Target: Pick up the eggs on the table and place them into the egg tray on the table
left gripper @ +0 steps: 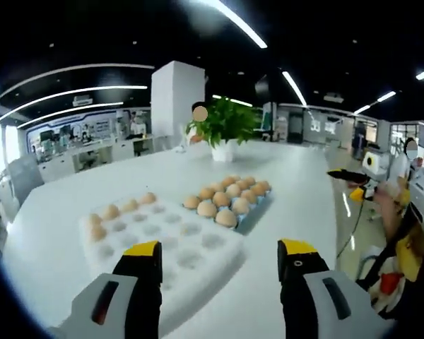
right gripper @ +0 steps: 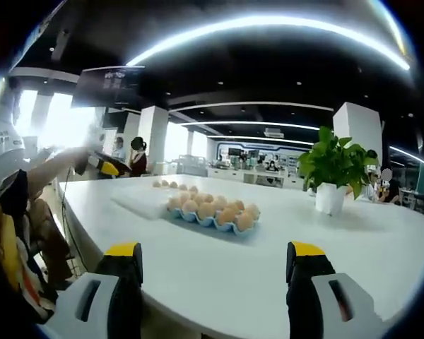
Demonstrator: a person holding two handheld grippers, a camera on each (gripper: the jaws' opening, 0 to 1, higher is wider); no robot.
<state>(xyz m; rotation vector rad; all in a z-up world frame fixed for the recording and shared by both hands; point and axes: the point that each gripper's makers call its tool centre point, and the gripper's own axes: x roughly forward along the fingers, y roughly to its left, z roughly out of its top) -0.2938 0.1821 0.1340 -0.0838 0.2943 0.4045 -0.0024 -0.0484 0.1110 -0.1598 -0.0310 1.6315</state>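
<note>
A white egg tray [left gripper: 162,236] lies on the white table [left gripper: 297,191], with several brown eggs [left gripper: 120,210] along its far-left rows. Beside it, a blue tray [left gripper: 258,210] holds a cluster of brown eggs [left gripper: 226,198]. My left gripper [left gripper: 220,263] hovers above the near edge of the white tray, open and holding nothing. In the right gripper view the blue tray [right gripper: 212,222] and its eggs [right gripper: 213,207] sit mid-table, with the white tray [right gripper: 145,200] behind them to the left. My right gripper [right gripper: 215,263] is open and holding nothing, well short of both trays.
A potted green plant [left gripper: 224,127] in a white pot [right gripper: 330,198] stands on the table beyond the trays. A person stands at the table's side [left gripper: 403,212], holding another yellow-tipped gripper [right gripper: 106,167]. Desks and pillars fill the room behind.
</note>
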